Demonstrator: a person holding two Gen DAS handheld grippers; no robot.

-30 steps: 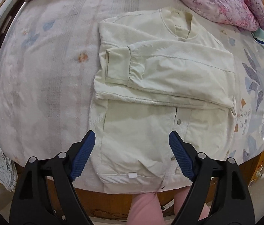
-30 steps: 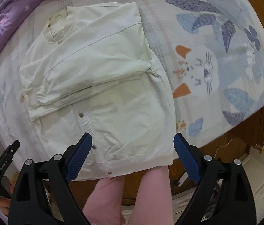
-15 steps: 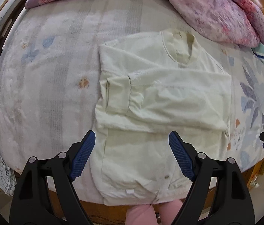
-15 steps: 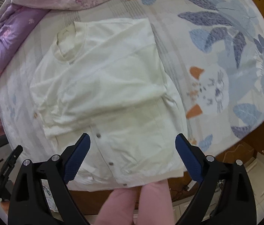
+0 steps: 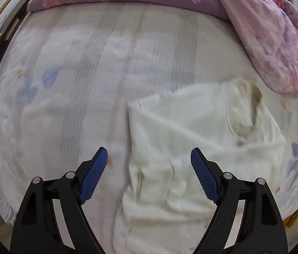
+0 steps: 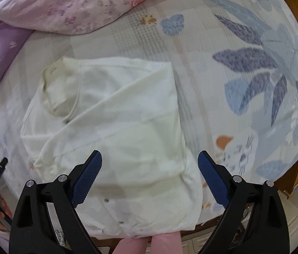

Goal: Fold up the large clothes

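Observation:
A cream snap-button jacket (image 5: pixel 191 139) lies flat on the bed, collar at the far end and sleeves folded across its front; it also shows in the right wrist view (image 6: pixel 117 131). My left gripper (image 5: pixel 149 158) is open and empty, held above the jacket's left edge near the folded sleeve cuff (image 5: pixel 155 180). My right gripper (image 6: pixel 150 160) is open and empty, held above the jacket's lower right part. The hem hangs over the bed's near edge. The views are blurred by motion.
The bed sheet (image 5: pixel 75 84) is pale with blue leaf and animal prints (image 6: pixel 254 74). A purple and pink floral quilt (image 5: pixel 275 42) is heaped at the far side, also in the right wrist view (image 6: pixel 64 6). The person's pink legs (image 6: pixel 149 243) stand at the bed's near edge.
Both grippers have moved forward over the jacket toward its collar, so the hem has slid down and out of the left view. Both stay open and empty.

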